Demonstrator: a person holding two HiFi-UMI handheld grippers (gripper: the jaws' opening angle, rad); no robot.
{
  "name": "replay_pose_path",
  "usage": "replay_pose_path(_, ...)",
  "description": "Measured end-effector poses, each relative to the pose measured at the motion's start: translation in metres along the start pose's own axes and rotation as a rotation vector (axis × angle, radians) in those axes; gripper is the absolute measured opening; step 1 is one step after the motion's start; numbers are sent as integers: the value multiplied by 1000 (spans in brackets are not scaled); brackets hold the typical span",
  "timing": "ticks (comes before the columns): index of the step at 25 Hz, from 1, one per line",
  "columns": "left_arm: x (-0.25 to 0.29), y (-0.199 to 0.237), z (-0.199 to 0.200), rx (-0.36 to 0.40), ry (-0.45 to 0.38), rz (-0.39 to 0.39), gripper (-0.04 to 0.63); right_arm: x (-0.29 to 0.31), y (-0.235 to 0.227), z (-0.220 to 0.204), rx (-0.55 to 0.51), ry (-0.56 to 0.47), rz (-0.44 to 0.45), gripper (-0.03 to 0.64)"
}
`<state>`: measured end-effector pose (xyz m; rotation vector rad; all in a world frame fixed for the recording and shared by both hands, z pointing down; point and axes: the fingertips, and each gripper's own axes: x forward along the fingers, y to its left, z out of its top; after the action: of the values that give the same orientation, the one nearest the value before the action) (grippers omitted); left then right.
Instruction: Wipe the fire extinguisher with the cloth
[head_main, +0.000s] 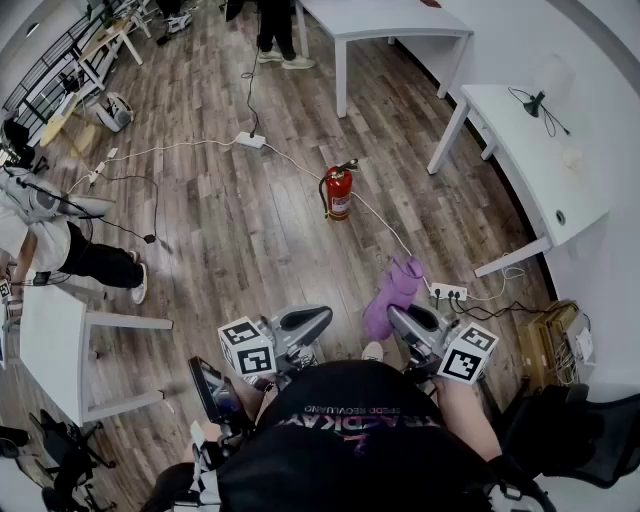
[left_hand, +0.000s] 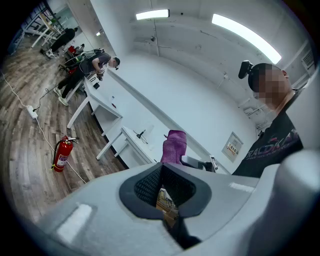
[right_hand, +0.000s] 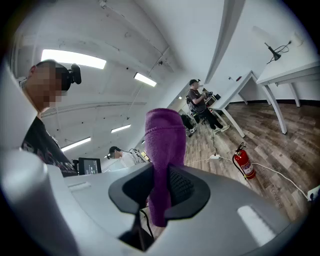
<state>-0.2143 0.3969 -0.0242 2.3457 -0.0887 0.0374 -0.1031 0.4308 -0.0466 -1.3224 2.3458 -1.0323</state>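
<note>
Right gripper view: right claw (right_hand: 161, 195) clamps purple cloth (right_hand: 165, 145). Left gripper view: left claw (left_hand: 165, 195) closed, empty. Head view: fire extinguisher (head_main: 339, 192) upright, well beyond cloth.

Evenly bright beneath long white ceiling strip lights (left_hand: 246, 37); strongly fisheye-warped, black at corners, shadows seemingly soft.

Shirt (head_main: 355, 440) bears upside-down print; not legible.
</note>
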Motion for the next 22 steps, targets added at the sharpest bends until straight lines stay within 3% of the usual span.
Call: replay_pose_path(22,30,7,0,3,11,22,-2,-13,-23,24,37,-30,36,77)
